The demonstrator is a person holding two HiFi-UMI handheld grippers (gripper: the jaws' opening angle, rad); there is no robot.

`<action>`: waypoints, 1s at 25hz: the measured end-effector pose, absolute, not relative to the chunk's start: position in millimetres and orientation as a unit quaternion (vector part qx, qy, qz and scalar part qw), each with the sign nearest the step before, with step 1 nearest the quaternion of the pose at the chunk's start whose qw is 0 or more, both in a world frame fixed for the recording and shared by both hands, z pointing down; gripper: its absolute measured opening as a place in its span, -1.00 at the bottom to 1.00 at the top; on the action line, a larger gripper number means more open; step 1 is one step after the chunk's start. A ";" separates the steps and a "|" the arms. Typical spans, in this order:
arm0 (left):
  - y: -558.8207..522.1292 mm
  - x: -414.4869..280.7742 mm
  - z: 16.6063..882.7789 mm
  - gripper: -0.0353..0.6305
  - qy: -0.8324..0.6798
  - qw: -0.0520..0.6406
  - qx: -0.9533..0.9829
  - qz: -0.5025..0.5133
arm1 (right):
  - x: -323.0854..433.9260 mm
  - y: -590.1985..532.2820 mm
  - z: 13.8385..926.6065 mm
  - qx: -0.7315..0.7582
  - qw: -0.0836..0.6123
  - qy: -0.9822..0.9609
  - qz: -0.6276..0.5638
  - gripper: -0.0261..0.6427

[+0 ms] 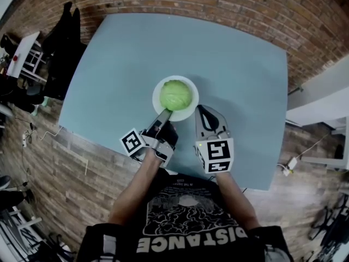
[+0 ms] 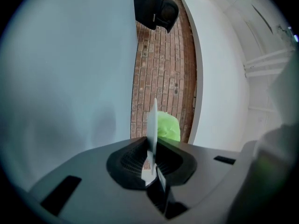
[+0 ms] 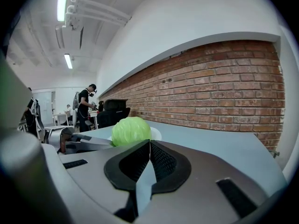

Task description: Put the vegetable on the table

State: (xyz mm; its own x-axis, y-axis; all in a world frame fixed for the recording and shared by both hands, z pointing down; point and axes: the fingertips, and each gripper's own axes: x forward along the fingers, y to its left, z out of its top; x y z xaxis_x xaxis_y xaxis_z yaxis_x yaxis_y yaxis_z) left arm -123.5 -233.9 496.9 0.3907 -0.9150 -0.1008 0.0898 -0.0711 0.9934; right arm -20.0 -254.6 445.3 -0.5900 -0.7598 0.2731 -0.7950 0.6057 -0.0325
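A round green cabbage [image 1: 176, 94] lies on a white plate [image 1: 158, 90] near the middle of the light blue table [image 1: 229, 64]. My left gripper [image 1: 165, 112] reaches the plate's near rim and is shut on it. In the left gripper view the plate [image 2: 152, 120] stands edge-on between the closed jaws of my left gripper [image 2: 152, 146], with the cabbage [image 2: 169, 126] just behind it. My right gripper [image 1: 200, 109] hovers by the plate's right edge, shut and holding nothing. In its own view the right gripper [image 3: 149, 146] points at the cabbage [image 3: 131, 130], close ahead.
The table's near edge runs just under both grippers. The floor is brick-patterned. A black chair [image 1: 62, 42] stands off the table's left corner and white furniture [image 1: 322, 100] stands to the right. People stand far off [image 3: 85, 107] in the right gripper view.
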 end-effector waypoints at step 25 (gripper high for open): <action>-250.3 -98.5 583.1 -0.79 -0.354 0.656 0.604 -0.282 | -8.4 -258.6 488.3 0.492 0.162 -0.850 0.097 -0.89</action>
State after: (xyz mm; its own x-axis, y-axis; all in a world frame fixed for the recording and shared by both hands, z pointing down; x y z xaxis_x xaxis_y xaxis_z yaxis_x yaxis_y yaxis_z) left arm -98.5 -250.3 583.1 0.5907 -0.7974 0.1231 -0.0568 0.1111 0.9922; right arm -8.4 -258.6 488.3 -0.4643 -0.8044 0.3705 -0.8672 0.4980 -0.0054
